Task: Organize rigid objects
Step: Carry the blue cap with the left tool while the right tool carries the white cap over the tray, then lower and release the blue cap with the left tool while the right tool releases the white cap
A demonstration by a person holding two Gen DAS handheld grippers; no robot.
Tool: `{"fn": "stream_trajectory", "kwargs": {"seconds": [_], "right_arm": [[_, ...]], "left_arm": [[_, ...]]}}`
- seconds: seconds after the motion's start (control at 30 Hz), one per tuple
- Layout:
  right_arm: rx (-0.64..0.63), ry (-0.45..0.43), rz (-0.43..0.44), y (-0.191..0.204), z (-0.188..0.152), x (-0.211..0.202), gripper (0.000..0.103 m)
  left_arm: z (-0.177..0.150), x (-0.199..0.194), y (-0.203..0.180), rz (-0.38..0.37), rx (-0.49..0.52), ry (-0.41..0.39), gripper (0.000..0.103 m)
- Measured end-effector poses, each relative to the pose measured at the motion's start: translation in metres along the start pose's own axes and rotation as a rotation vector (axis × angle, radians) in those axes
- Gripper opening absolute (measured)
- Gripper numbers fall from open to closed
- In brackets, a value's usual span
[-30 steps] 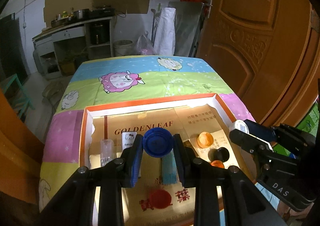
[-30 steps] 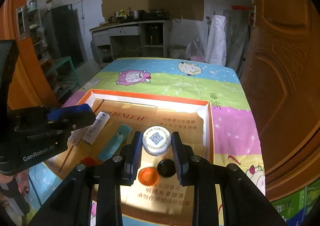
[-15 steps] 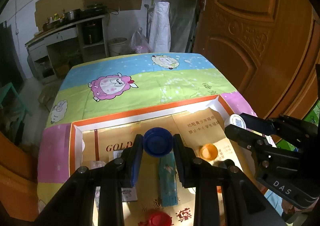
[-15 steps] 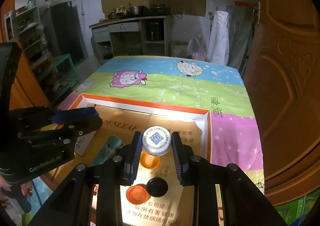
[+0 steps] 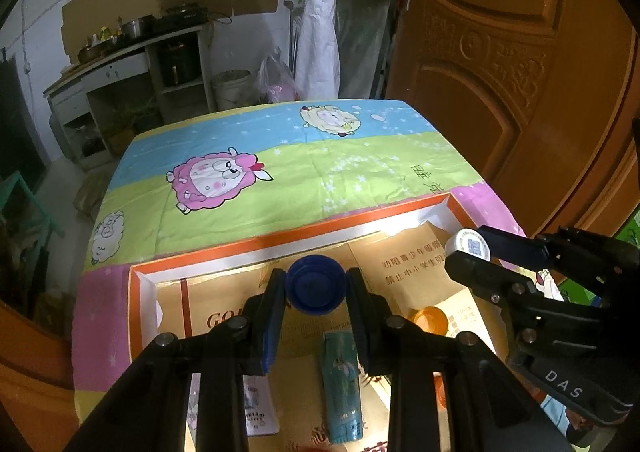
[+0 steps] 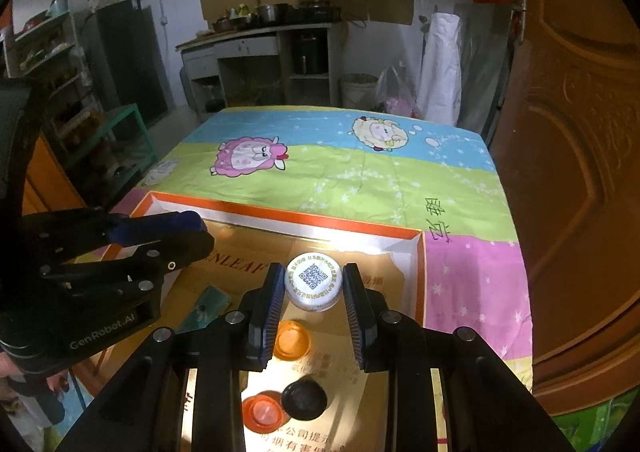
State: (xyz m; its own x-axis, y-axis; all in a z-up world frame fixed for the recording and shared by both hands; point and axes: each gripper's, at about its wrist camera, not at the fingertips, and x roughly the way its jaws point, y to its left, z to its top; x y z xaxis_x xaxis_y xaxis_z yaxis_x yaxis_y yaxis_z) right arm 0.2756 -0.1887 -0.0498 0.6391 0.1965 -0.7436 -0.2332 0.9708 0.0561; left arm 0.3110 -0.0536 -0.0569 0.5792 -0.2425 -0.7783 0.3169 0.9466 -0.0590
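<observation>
Left fingers (image 5: 273,322) clamping round dark-blue plastic cap (image 5: 314,289); right fingers (image 6: 270,308) pinching white QR-printed bottle cap (image 6: 313,286). Both hovering over orange-rimmed shallow cardboard tray (image 6: 304,218) on desk, probably lifting caps for sorting.

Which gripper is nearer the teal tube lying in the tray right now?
Left. The left gripper, shut on the blue cap, sits right above the teal tube. The right gripper, holding the white QR cap, is off to the tube's right.
</observation>
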Motion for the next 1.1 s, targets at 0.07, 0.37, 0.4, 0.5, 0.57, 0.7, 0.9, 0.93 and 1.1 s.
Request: {"fn": "stream_trajectory", "kwargs": {"seconds": [0.07, 0.37, 0.4, 0.5, 0.57, 0.7, 0.9, 0.93, 1.1], "right_arm": [[-0.007, 0.005, -0.007, -0.001, 0.002, 0.003, 0.031], [-0.008, 0.046, -0.028, -0.01, 0.011, 0.024, 0.031], [-0.005, 0.052, -0.029, -0.011, 0.011, 0.027, 0.031], [-0.002, 0.065, -0.041, -0.016, 0.012, 0.034, 0.031], [0.004, 0.077, -0.045, -0.02, 0.012, 0.038, 0.031], [0.006, 0.093, -0.053, -0.023, 0.013, 0.044, 0.031], [0.026, 0.108, -0.046, -0.029, 0.015, 0.05, 0.031], [0.029, 0.112, -0.044, -0.03, 0.015, 0.051, 0.031], [0.034, 0.129, -0.04, -0.031, 0.016, 0.055, 0.031]], "left_arm": [[0.003, 0.005, 0.002, -0.003, -0.004, 0.011, 0.031], [0.013, 0.025, 0.006, -0.014, -0.016, 0.063, 0.031], [0.015, 0.027, 0.006, -0.014, -0.015, 0.067, 0.031], [0.017, 0.035, 0.006, -0.014, -0.016, 0.082, 0.031], [0.018, 0.04, 0.007, -0.014, -0.017, 0.094, 0.031], [0.018, 0.05, 0.01, -0.026, -0.027, 0.129, 0.031], [0.018, 0.056, 0.013, -0.028, -0.041, 0.147, 0.031], [0.018, 0.056, 0.013, -0.028, -0.042, 0.147, 0.031], [0.02, 0.057, 0.015, -0.028, -0.046, 0.151, 0.031]]}}
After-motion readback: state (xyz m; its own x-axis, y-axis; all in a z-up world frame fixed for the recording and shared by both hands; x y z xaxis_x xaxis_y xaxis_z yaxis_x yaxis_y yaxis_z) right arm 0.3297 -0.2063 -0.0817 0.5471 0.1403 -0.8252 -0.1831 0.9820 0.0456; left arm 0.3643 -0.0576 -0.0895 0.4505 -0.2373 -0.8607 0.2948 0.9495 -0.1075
